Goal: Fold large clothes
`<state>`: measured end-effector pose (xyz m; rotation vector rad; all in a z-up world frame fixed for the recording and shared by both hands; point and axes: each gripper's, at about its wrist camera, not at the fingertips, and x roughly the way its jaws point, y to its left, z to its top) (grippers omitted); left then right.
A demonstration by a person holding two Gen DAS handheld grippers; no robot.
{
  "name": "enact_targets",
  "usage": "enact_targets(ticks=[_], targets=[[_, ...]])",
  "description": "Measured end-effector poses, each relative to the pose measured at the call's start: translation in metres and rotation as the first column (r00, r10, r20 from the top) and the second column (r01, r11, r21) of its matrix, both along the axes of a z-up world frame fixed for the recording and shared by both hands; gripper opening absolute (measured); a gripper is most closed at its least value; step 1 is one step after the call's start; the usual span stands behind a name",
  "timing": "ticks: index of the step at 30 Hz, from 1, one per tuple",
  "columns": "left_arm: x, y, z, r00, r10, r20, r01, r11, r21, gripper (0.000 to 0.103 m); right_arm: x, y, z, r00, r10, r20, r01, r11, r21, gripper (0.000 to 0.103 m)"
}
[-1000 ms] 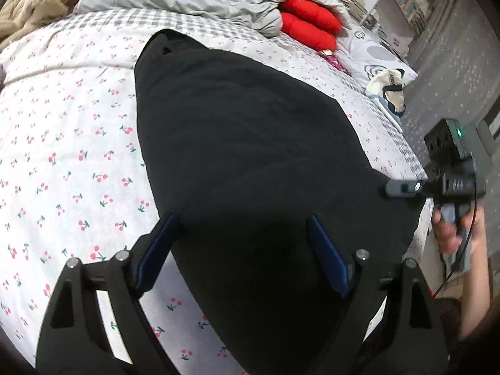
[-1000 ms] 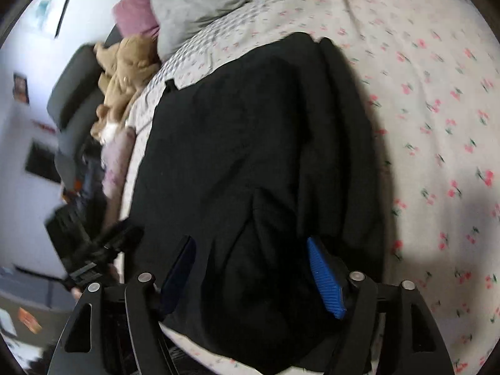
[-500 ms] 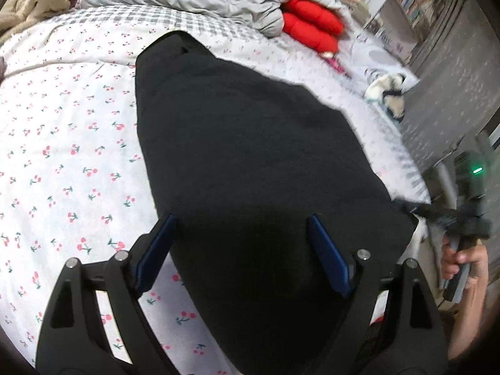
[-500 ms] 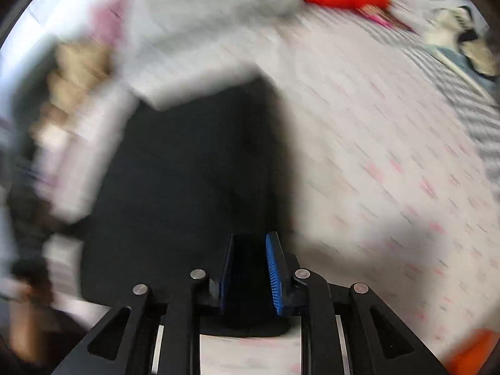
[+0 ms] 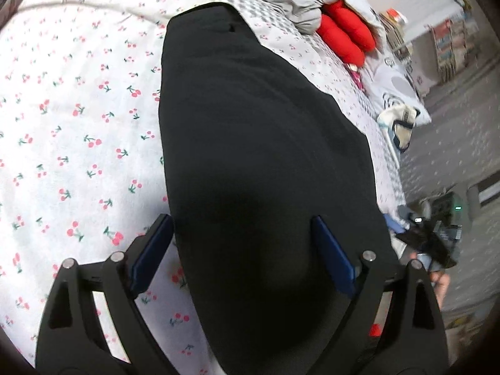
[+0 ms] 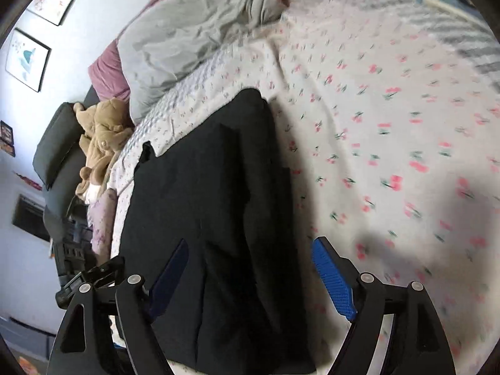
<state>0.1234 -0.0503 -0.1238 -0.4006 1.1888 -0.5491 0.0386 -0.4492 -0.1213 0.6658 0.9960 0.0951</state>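
Both tongs are hanging above the black garment (image 5: 250, 156): left tongs (image 5: 242, 250) gaping; right tongs (image 6: 250, 278) just reopening, gripping nothing.

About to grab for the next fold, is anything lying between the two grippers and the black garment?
Nothing visible: the left gripper and right gripper both stand open directly over the black garment.

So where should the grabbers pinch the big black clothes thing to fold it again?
Probably the near end of the black garment, one corner per gripper, coming in from the bed's near edge. It lies flat in a long strip on the cherry sheet, so that end can lift and carry toward the far end. The left gripper and right gripper are both open above it.
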Motion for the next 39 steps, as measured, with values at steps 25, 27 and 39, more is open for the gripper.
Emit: enact_targets(ticks=[25, 27, 39], targets=[[0.024, -0.035, 0.038, 0.984, 0.001, 0.179, 0.003, 1.0, -0.024, 0.052, 0.05, 0.01, -0.018, 0.988, 0.047, 0.15, -0.089, 0.954, 0.287, 0.032], [0.026, -0.053, 0.056, 0.974, -0.042, 0.224, 0.049, 0.998, -0.028, 0.052, 0.035, 0.003, 0.01, 0.976, 0.027, 0.217, -0.078, 0.969, 0.234, 0.032], [0.058, -0.146, 0.069, 0.94, -0.202, 0.273, 0.194, 0.979, 0.056, 0.069, -0.028, -0.095, 0.047, 0.913, -0.349, 0.209, 0.363, 0.932, -0.028, 0.061]])
